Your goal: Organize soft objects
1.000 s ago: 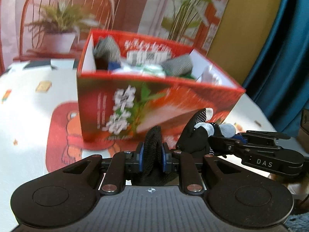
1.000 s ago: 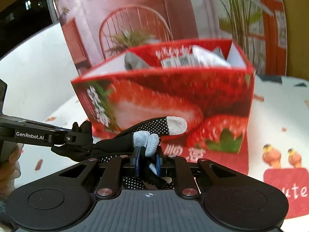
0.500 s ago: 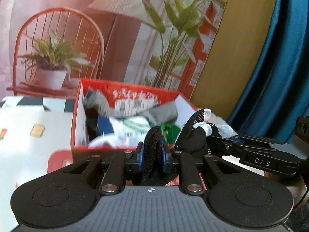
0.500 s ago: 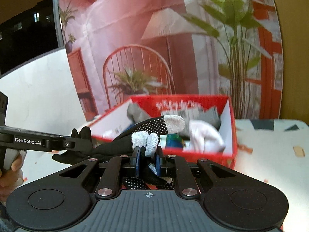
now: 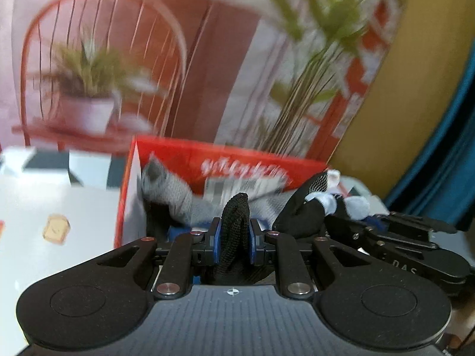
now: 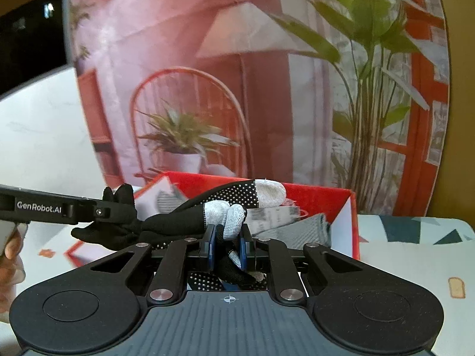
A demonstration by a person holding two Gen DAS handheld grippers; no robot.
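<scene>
A black glove with white dots and grey fingertips [image 6: 237, 195] hangs stretched between my two grippers above the red strawberry box [image 5: 225, 155], which also shows in the right wrist view [image 6: 323, 198]. My left gripper [image 5: 234, 237] is shut on the glove's black cuff [image 5: 236, 222]. My right gripper [image 6: 227, 243] is shut on the glove's finger end. The right gripper also shows at the right of the left wrist view [image 5: 332, 207]. The left gripper shows at the left of the right wrist view [image 6: 118, 207]. The box holds grey socks [image 5: 178, 195] and other soft items.
The box stands on a white patterned tablecloth [image 5: 44, 207]. Behind it is a printed backdrop with a chair and plants [image 6: 184, 136]. A blue curtain [image 5: 451, 160] hangs at the right.
Both grippers rose with the glove from in front of the box's side to above its open top. Both grips stayed shut.
</scene>
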